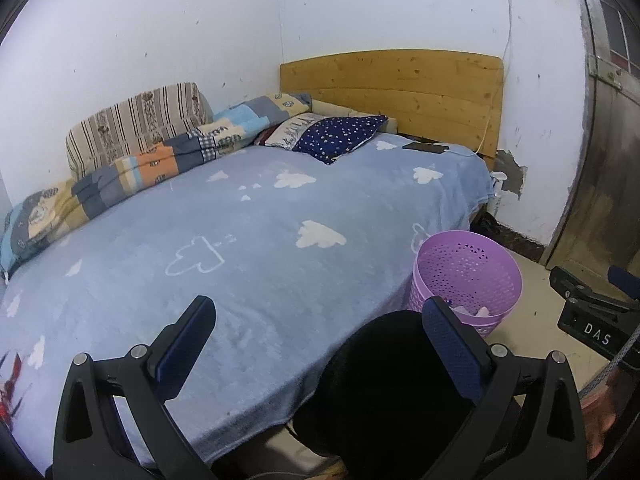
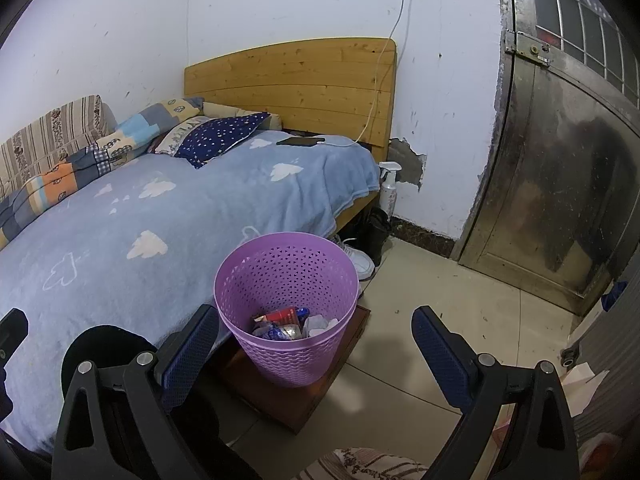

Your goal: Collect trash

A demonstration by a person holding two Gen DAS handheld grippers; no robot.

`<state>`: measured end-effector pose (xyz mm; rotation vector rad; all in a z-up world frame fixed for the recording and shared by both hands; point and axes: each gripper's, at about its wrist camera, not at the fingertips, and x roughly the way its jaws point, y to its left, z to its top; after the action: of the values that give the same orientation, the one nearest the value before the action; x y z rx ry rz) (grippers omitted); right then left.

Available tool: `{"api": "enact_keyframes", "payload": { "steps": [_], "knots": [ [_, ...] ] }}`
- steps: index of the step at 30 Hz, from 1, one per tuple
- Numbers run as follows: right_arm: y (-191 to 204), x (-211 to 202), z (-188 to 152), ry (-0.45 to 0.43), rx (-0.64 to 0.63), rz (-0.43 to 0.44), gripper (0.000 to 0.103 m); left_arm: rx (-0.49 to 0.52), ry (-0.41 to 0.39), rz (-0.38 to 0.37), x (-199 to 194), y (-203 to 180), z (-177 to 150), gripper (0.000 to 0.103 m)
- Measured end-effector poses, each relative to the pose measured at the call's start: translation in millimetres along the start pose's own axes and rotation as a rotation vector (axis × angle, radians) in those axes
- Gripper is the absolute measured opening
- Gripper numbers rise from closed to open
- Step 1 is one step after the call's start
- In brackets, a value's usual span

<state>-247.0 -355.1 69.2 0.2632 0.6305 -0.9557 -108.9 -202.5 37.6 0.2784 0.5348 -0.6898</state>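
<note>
The left hand-held gripper [image 1: 319, 322] stands wide open with nothing between its blue pads, held low over the near edge of the bed [image 1: 248, 240]; that height gives its camera a sweep of the whole blanket, which suits a search for litter. The right hand-held gripper [image 2: 314, 332] is likewise spread wide and empty, and it is aimed at the purple basket [image 2: 286, 280], whose rim falls between its fingers in the right wrist view, though the basket stands some way beyond them.

The basket sits on a dark wooden board [image 2: 296, 392] on the floor, just beside the bed's long side, probably so that anything lifted off the blanket can be dropped in with a short swing. Inside it lie wrappers [image 2: 280, 322], red and blue, with some pale crumpled stuff beside them (so at least part of the collecting looks done).

Farther out, the blanket shows no obvious trash in either view; the dark flat thing near the headboard is a phone [image 2: 301, 141] on its charging cable, not litter. At the left edge of the left wrist view a red scrap [image 1: 12, 380] shows on the bed, too cut off to identify. A pale sheet [image 2: 580, 384] lies on the floor to the right and may be the next thing worth reaching for.
</note>
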Motion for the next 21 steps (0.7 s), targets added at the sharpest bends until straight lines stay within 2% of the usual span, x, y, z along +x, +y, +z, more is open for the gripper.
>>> {"api": "enact_keyframes", "payload": {
  "steps": [8, 21],
  "knots": [
    [1.4, -0.7, -1.5, -0.002, -0.008, 0.005, 0.098, 0.002, -0.010, 0.014, -1.9, 0.7, 0.0, 0.103],
    [2.5, -0.6, -1.5, -0.001, -0.008, 0.006, 0.098, -0.015, -0.008, -0.007, -3.0, 4.4, -0.7, 0.103]
  ]
}}
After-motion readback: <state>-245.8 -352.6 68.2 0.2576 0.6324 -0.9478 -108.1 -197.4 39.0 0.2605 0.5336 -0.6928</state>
